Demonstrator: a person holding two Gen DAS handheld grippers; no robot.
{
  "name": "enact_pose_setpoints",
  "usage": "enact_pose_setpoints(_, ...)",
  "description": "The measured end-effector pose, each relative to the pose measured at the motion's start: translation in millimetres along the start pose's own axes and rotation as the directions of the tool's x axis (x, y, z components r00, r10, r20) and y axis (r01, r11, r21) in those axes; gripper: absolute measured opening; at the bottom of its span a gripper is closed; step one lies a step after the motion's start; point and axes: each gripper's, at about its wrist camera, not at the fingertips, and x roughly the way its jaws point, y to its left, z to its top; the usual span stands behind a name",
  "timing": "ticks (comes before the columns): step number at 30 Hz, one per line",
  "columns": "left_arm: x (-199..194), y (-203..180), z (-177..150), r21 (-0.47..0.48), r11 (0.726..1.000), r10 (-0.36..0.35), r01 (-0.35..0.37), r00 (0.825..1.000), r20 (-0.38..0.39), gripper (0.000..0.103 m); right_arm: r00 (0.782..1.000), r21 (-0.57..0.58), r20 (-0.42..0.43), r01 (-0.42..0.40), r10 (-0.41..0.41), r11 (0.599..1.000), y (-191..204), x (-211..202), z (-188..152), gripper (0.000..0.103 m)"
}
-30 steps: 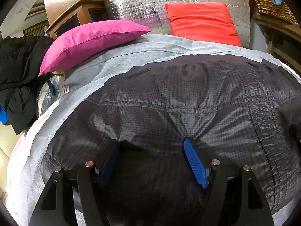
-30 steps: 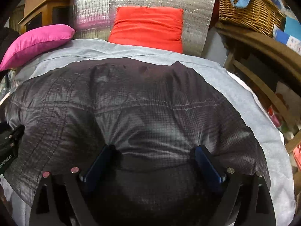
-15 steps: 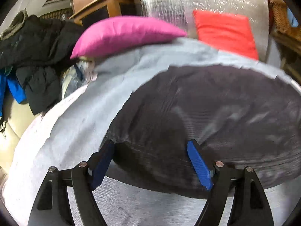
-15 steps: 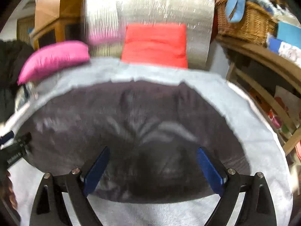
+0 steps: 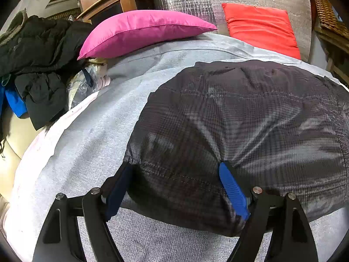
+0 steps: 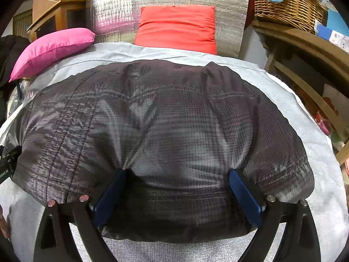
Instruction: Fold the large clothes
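The tip of my left gripper (image 5: pixel 174 170) was pressed into the dark padded jacket (image 5: pixel 250 120), so I could not tell if its pads held the cloth or only lay against it, and the same was true for my right gripper (image 6: pixel 176 174). The jacket hid most of the grey sheet (image 5: pixel 91 135) under it, and its right part was cut by the edge of the left view. The wicker basket (image 6: pixel 290 6) was cut at the top edge, the black clothes pile (image 5: pixel 37 50) ran out of the frame at the left, and the small objects on the wooden shelf (image 6: pixel 305 41) were too small for me to name.
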Motion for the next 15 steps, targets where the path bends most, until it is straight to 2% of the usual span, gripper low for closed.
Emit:
enact_pose_setpoints(3,-1,0,0,-0.001,1.0,-0.002,0.002,1.0,-0.007,0.083,1.0,0.008,-0.025,-0.009,0.009,1.0,-1,-13,12,0.097)
enact_pose_setpoints(5,-1,1,0,0.001,1.0,-0.009,0.009,1.0,-0.006,0.084,1.0,0.039,0.019,-0.023,0.022,0.999,-9,-30,20,0.097)
enact_pose_setpoints(8,-1,0,-1,0.004,1.0,-0.007,0.007,1.0,0.003,0.084,0.998,0.084,0.065,-0.006,0.0,0.996,-29,-43,24,0.097)
enact_pose_setpoints(10,-1,-2,-2,0.006,1.0,-0.001,0.001,1.0,0.006,0.084,0.999,0.109,0.043,0.022,-0.027,0.994,-42,-34,22,0.097)
enact_pose_setpoints(11,-1,-2,-3,0.007,1.0,0.0,0.0,1.0,0.006,0.084,0.999,0.129,0.001,0.039,-0.039,0.991,-52,-21,18,0.097)
enact_pose_setpoints(13,0,-2,-3,0.007,1.0,-0.004,0.003,1.0,0.004,0.084,0.999,0.154,-0.041,0.002,0.005,0.988,-64,-2,9,0.098)
enact_pose_setpoints(15,0,-2,-3,0.004,1.0,-0.007,0.007,1.0,0.001,0.084,0.999,0.146,-0.033,0.004,0.001,0.989,-65,-1,9,0.101)
